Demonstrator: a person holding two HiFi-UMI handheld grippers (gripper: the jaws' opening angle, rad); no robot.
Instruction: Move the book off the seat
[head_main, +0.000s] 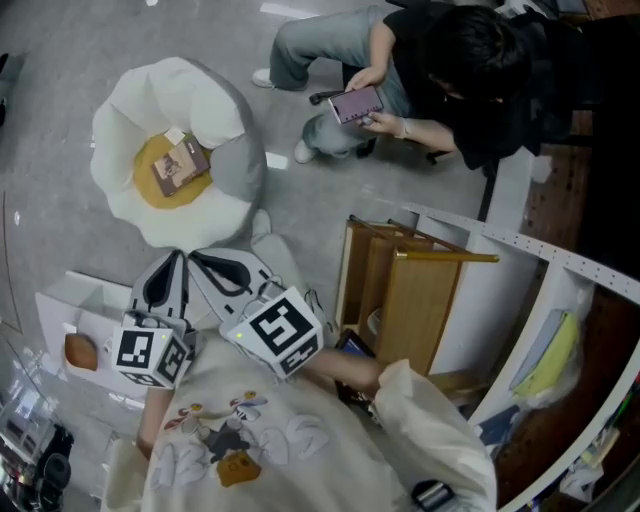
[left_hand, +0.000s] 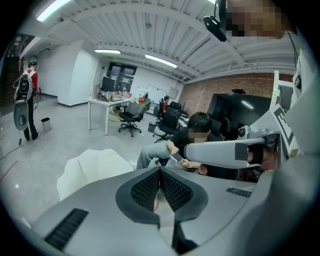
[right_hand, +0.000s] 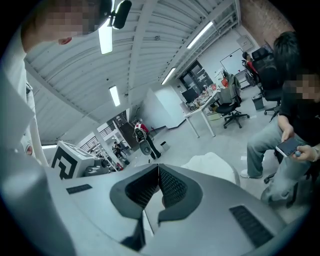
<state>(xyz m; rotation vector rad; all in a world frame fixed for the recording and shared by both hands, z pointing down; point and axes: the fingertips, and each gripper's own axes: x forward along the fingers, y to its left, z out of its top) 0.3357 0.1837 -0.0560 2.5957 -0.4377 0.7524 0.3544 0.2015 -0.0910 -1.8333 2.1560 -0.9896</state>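
Nearby, a person (head_main: 470, 60) crouches beside the seat (head_main: 120, 110) holding the book (head_main: 180, 166); left tool (left_hand: 160, 172) and right tool (right_hand: 159, 171) both closed, empty.

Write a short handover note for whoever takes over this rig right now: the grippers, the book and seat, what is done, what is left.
Left gripper: shut, empty.
Right gripper: shut, empty.
Both hang side by side, just short of the white seat's near edge.
Book: lies on the seat's yellow centre, not gripped.
Done: nothing yet.
Left: open a gripper, grasp the book, lift it off the seat.
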